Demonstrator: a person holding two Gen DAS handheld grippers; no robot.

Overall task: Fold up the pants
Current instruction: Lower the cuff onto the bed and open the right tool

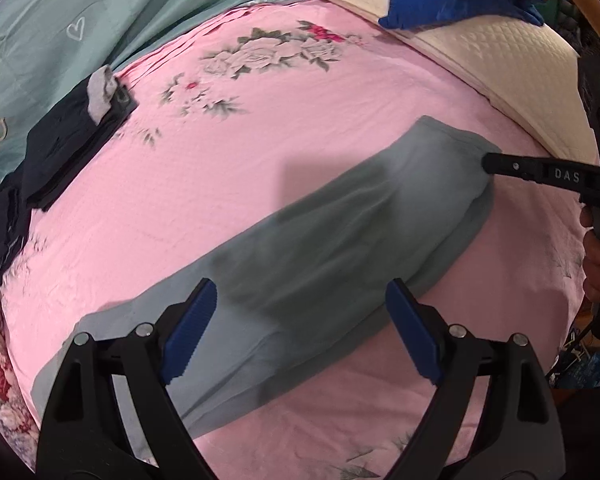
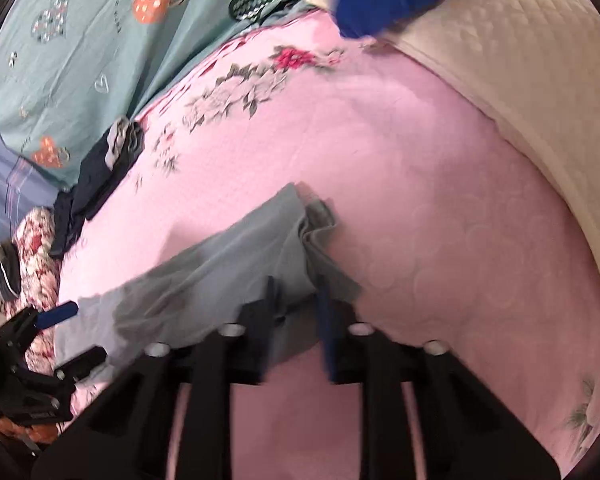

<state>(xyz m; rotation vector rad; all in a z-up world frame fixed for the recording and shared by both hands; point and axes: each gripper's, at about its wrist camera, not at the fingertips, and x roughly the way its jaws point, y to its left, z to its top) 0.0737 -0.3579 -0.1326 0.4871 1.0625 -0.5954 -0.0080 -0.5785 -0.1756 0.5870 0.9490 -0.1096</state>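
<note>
pants (image 1: 332, 232) on bedsheet (image 1: 300, 128), pillow (image 1: 500, 64) behind (folded clothes (image 1: 72, 152) left)

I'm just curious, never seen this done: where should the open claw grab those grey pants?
Probably the leg end of the grey pants, coming from above: it lies flat below the open left claw, while the right claw pinches the opposite end.

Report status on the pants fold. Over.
Left gripper open above long grey fabric pants. Right gripper shut on their waist end. Nothing in the way.
</note>
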